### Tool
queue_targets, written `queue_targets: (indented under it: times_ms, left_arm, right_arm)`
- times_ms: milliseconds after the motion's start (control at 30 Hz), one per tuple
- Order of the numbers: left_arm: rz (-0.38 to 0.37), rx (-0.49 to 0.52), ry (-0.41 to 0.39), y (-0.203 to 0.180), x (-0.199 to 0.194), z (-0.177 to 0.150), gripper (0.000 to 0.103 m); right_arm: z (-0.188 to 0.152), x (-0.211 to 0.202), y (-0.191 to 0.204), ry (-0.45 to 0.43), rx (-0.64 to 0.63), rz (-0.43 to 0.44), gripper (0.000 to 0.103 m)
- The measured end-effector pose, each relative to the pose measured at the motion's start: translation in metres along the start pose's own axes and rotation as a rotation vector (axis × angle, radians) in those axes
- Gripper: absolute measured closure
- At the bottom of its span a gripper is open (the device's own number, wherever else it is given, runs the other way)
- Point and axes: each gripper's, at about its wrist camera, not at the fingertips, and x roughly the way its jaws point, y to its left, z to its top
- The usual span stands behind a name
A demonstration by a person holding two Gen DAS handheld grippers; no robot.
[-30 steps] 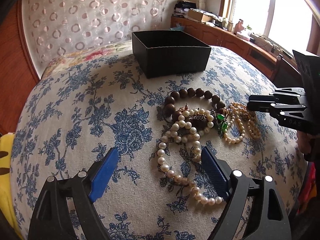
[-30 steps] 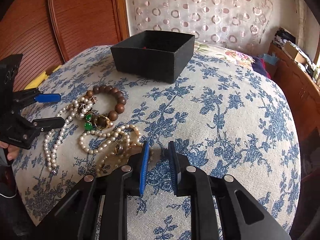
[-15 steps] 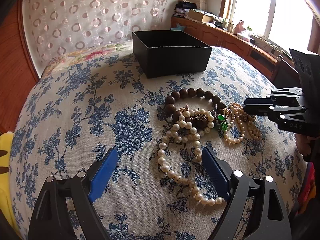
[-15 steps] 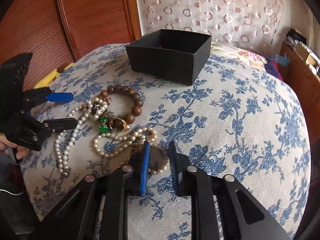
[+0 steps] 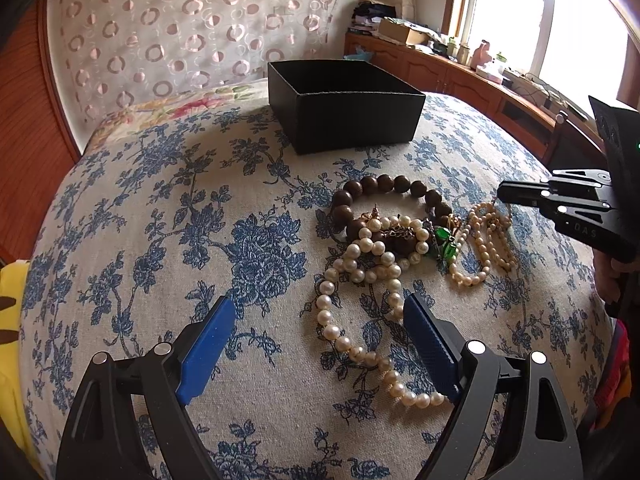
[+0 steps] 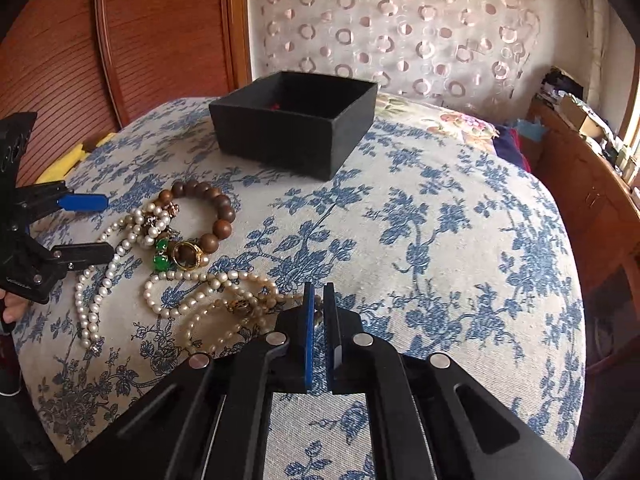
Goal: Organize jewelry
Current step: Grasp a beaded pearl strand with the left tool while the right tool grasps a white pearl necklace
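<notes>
A jewelry pile lies on the floral cloth: a brown wooden bead bracelet (image 5: pixel 384 186) (image 6: pixel 218 210), a white pearl necklace (image 5: pixel 352 344) (image 6: pixel 94 300), a cream bead necklace (image 5: pixel 486 240) (image 6: pixel 216 286), green stones (image 5: pixel 444 240) (image 6: pixel 161 256) and a gold ring (image 6: pixel 186 256). A black open box (image 5: pixel 344 108) (image 6: pixel 296 128) stands behind. My left gripper (image 5: pixel 320 340) is open, low over the pearl necklace's near end. My right gripper (image 6: pixel 319 308) is shut on the cream necklace's end at the pile's right side; it also shows in the left wrist view (image 5: pixel 516 196).
The cloth-covered rounded surface (image 5: pixel 160 240) (image 6: pixel 460 240) falls off at the edges. A wooden headboard (image 6: pixel 140 40) and a patterned curtain (image 5: pixel 180 32) stand behind. A wooden cabinet (image 5: pixel 460 76) with clutter runs under the window at the right.
My right gripper moved forward and left onto the cream necklace and its jaws closed from a small gap. My left gripper stayed open and almost still.
</notes>
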Motion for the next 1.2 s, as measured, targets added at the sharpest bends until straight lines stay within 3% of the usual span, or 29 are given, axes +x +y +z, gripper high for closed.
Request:
queue_targets:
  times_ms: [100, 167, 333, 600, 700, 900, 1200]
  left_arm:
    - [-0.013, -0.018, -0.019, 0.002, -0.007, -0.001, 0.021]
    - [-0.013, -0.031, -0.034, 0.005, -0.012, -0.001, 0.028]
    - [-0.015, -0.039, -0.022, 0.008, -0.010, -0.001, 0.058]
    - [0.027, -0.003, -0.023, 0.001, -0.003, -0.002, 0.076]
    - [0.038, 0.013, -0.019, 0.000, -0.003, -0.001, 0.095]
    - [0.031, 0.009, -0.033, 0.000, -0.008, 0.001, 0.097]
    - [-0.023, 0.003, -0.184, -0.015, -0.060, 0.037, 0.097]
  right_arm:
    - [0.000, -0.006, -0.002, -0.012, 0.004, 0.001, 0.098]
    - [0.001, -0.009, -0.002, -0.021, 0.006, -0.001, 0.098]
    - [0.006, -0.018, -0.005, -0.050, 0.012, -0.008, 0.098]
    - [0.019, -0.038, -0.004, -0.103, -0.002, -0.014, 0.098]
    - [0.023, -0.042, -0.001, -0.113, -0.008, -0.012, 0.098]
    - [0.028, -0.050, 0.003, -0.132, -0.019, -0.011, 0.098]
    - [0.050, -0.075, 0.012, -0.193, -0.049, -0.014, 0.098]
